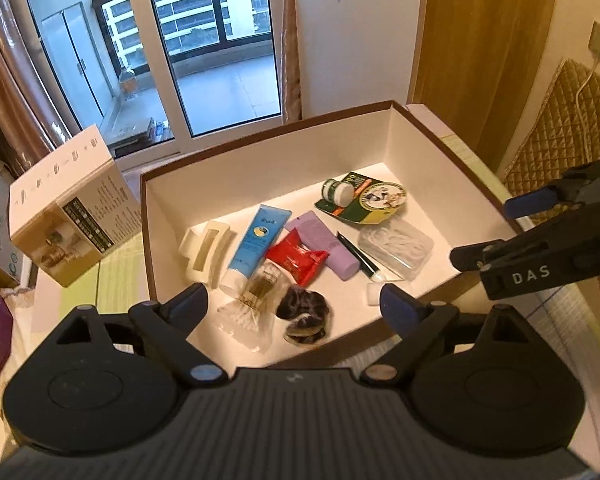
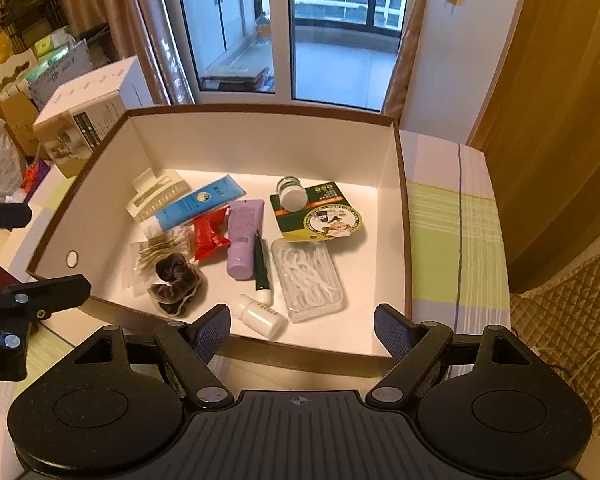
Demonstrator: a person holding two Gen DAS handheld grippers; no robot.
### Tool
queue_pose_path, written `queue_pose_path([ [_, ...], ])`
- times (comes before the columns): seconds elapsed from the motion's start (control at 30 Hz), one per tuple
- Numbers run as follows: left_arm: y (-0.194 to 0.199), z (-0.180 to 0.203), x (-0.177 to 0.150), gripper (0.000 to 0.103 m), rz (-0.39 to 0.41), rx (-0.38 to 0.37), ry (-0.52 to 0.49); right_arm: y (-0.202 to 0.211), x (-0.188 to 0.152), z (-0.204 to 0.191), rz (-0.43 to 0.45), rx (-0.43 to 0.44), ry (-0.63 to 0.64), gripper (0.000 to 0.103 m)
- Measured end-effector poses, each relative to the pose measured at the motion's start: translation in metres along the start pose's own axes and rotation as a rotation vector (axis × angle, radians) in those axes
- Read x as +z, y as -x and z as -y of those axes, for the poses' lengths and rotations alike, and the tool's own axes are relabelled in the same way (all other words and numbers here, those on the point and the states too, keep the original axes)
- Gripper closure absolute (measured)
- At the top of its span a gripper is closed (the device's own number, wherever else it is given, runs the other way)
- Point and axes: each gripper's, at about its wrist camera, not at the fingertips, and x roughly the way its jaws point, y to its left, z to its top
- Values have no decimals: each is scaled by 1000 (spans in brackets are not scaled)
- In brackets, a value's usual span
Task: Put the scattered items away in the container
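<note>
A brown-rimmed box (image 1: pixel 384 148) (image 2: pixel 404 216) with white inner walls holds the items: a cream hair claw (image 1: pixel 206 250), a blue tube (image 1: pixel 254 248), a red packet (image 1: pixel 296 260), a purple tube (image 2: pixel 242 236), a dark slim tube (image 2: pixel 260 264), a clear case of floss picks (image 2: pixel 308 276), a green card with a small jar (image 2: pixel 320 212), a bag of cotton swabs (image 1: pixel 256 300), a dark scrunchie (image 2: pixel 176 282) and a small white bottle (image 2: pixel 260 314). My left gripper (image 1: pixel 296 304) hangs open over the box's near side, empty. My right gripper (image 2: pixel 302 326) is open and empty above the near rim.
A printed carton (image 1: pixel 72 208) (image 2: pixel 88 120) stands left of the box. The box rests on a striped green and lilac cloth (image 2: pixel 452 240). A quilted gold cushion (image 2: pixel 560 320) lies to the right. Bags and boxes (image 2: pixel 16 92) pile up at far left before a glass sliding door.
</note>
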Motion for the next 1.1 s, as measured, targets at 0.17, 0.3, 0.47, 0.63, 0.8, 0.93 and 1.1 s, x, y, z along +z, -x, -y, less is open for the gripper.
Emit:
queue_pose_path([
  [0.17, 14, 3, -10, 11, 18, 19, 20, 17, -9, -3, 39, 20, -28, 19],
  [0.3, 28, 6, -19, 10, 35, 20, 28, 30, -19, -6, 66, 12, -52, 19],
  [0.47, 44, 10, -31, 10, 46, 14, 67, 42, -32, -7, 84, 22, -126, 0],
  [0.63, 56, 14, -44, 10, 49, 29, 98, 56, -46, -8, 124, 42, -166, 0],
  [0.8, 68, 21, -54, 10, 57, 56, 97, 63, -60, -14, 121, 36, -148, 0],
  [0.93, 79, 27, -61, 10, 68, 66, 101, 66, -69, -17, 122, 28, -137, 0],
  [1.1, 89, 32, -70, 10, 80, 89, 111, 70, -81, -19, 115, 24, -132, 0],
])
